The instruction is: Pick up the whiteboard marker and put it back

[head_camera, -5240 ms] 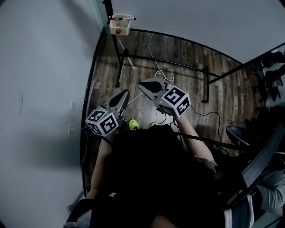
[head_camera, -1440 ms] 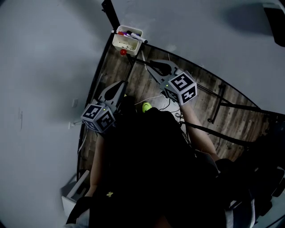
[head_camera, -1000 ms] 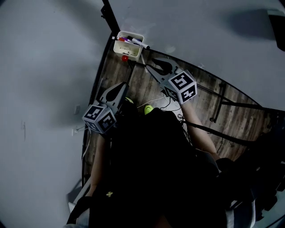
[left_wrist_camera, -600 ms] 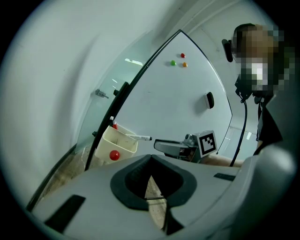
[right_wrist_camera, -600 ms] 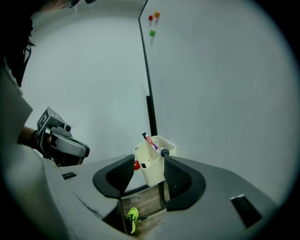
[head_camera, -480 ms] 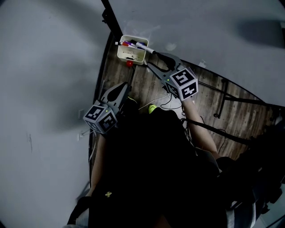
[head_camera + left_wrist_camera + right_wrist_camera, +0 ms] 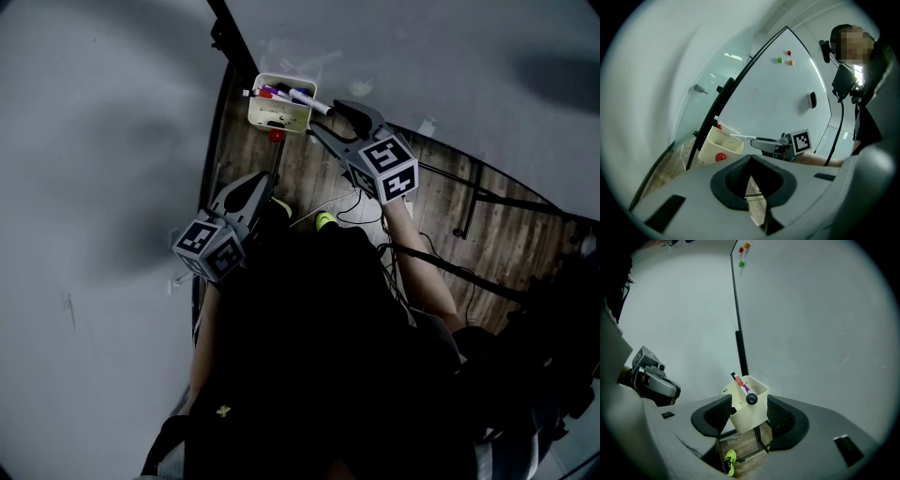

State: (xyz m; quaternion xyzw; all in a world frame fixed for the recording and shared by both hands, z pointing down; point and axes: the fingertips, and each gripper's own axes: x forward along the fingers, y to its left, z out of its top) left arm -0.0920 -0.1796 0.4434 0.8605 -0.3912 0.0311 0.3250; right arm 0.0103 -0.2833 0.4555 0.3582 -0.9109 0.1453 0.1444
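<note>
A cream tray (image 7: 277, 111) hangs at the whiteboard's lower edge and holds several markers. One white marker (image 7: 302, 99) lies across its rim, and its black end (image 7: 751, 399) points out toward my right gripper (image 7: 328, 120). That gripper is open and its jaws have just been opening. In the right gripper view the marker's end shows between the pads (image 7: 717, 413), touching neither. My left gripper (image 7: 261, 184) hangs lower left of the tray, shut and holding nothing. From the left gripper view I see the tray (image 7: 721, 144) and the right gripper (image 7: 771, 145) beside it.
The whiteboard (image 7: 778, 103) carries small magnets (image 7: 780, 60) and an eraser (image 7: 813, 100). Its black stand legs (image 7: 469, 202) cross the wood floor. Cables and yellow-green shoes (image 7: 325, 220) lie below the grippers. A person stands at the right of the left gripper view.
Both grippers have come closer to the tray. The right gripper's fingertips now stand right by the marker's black end, and its jaws are spread wider than before.
</note>
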